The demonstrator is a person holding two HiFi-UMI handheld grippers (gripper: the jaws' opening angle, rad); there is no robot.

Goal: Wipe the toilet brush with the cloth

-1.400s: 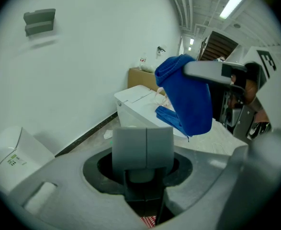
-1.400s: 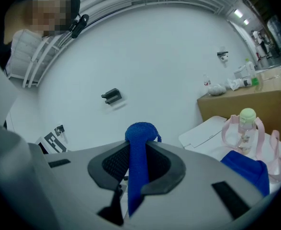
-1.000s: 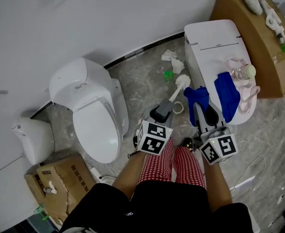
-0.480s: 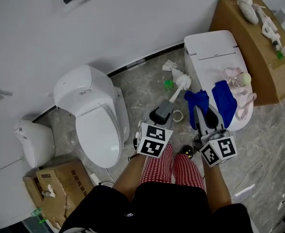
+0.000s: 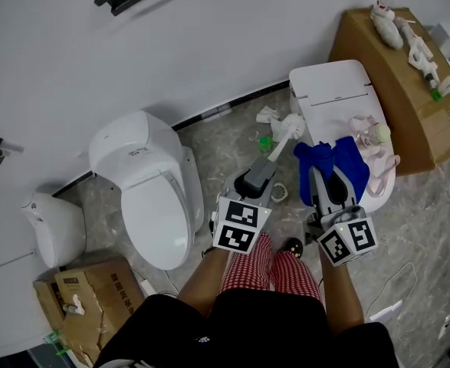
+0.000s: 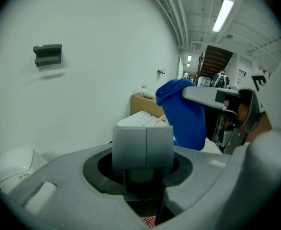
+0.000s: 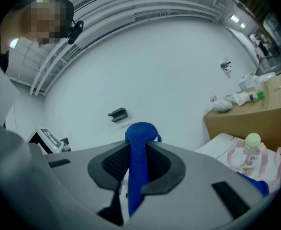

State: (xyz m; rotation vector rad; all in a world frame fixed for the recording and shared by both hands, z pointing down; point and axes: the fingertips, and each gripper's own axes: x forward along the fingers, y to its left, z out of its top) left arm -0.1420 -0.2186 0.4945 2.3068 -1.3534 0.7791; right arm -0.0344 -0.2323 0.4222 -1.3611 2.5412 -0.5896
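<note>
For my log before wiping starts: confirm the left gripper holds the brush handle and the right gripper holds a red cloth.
Not red: the cloth in the right gripper is blue, as the right gripper view shows. The left gripper does hold the brush handle.

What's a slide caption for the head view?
Left gripper grips the toilet brush by its grey handle; right gripper pinches the blue cloth beside it.

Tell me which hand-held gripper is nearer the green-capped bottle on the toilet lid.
Right. The right hand-held gripper, clamping the blue cloth, is close to the bottle; the left hand-held gripper, holding the toilet brush, lies farther off.
</note>
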